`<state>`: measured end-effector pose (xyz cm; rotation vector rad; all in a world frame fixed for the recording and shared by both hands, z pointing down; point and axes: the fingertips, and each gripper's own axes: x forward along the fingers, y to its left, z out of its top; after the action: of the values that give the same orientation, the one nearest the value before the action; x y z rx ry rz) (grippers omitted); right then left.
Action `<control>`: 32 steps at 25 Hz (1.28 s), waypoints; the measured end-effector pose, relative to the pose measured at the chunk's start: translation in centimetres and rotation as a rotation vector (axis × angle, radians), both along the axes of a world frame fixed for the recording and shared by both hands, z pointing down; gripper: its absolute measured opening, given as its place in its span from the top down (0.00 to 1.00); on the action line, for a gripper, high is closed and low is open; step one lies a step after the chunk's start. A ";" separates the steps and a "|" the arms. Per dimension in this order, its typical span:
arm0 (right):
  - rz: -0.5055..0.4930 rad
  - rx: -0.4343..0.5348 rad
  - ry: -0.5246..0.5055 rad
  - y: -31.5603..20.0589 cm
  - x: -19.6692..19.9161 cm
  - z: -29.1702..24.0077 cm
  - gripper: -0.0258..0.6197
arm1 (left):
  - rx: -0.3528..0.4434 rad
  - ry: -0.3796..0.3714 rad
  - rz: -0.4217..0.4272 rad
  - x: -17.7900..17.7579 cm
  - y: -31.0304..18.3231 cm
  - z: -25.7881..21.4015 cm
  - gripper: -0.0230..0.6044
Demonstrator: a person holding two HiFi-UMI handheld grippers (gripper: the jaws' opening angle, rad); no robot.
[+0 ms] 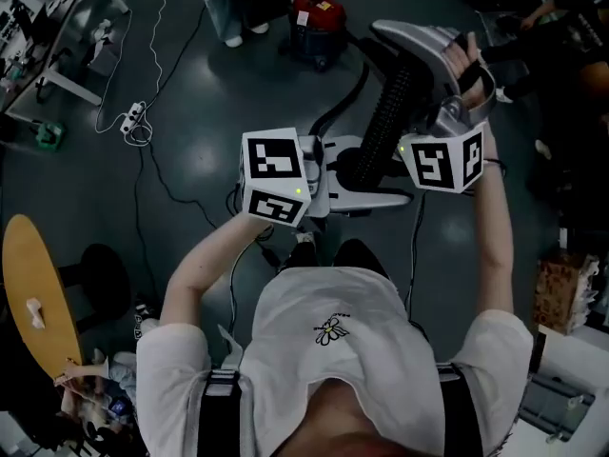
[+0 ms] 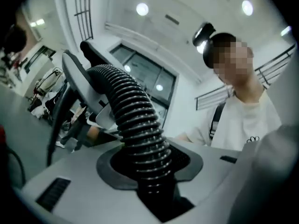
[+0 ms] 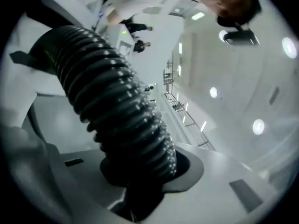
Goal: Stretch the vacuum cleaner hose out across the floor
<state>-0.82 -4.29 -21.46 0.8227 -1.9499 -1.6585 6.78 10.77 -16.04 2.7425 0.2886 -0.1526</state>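
With the left gripper and right gripper both clamped on the ribbed hose, the person should probably pull them apart smoothly, low toward the floor, no yanking.

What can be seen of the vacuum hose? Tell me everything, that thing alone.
The hose is black, ribbed along all that shows, and looks like flexible plastic. It is held up above the dark floor and bent in an arch. The left tool and the right tool each clamp it in their rounded pads, with a short span of hose between them. Where its ends go cannot be told.
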 end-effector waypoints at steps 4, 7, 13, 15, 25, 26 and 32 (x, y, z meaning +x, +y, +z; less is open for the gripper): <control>-0.135 -0.440 -0.178 7.4 3.4 4.2 0.77 | -0.110 0.120 -0.058 4.7 8.1 -0.3 0.71; -0.140 -0.523 -0.202 13.2 5.0 7.2 0.73 | -0.105 0.032 -0.113 7.3 13.7 2.7 0.71; -0.003 -0.517 -0.140 21.2 9.9 12.2 0.68 | -0.111 -0.080 -0.239 9.0 21.5 7.5 0.71; 0.016 -0.522 -0.086 23.3 10.5 12.8 0.68 | -0.086 -0.095 -0.270 9.1 23.2 8.0 0.71; 0.020 -0.545 0.091 26.4 11.0 14.8 0.60 | -0.215 -0.025 -0.233 9.3 26.4 7.3 0.71; 0.013 -0.545 0.065 26.5 11.0 14.7 0.60 | -0.223 -0.012 -0.237 9.2 26.3 7.1 0.71; 0.026 -0.543 -0.102 27.2 11.5 14.0 0.60 | -0.256 0.022 -0.293 7.6 25.9 6.3 0.71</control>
<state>10.68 22.89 -7.42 0.7173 -2.2885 -1.0012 14.39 36.66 -9.78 2.5135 -0.1219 -0.2766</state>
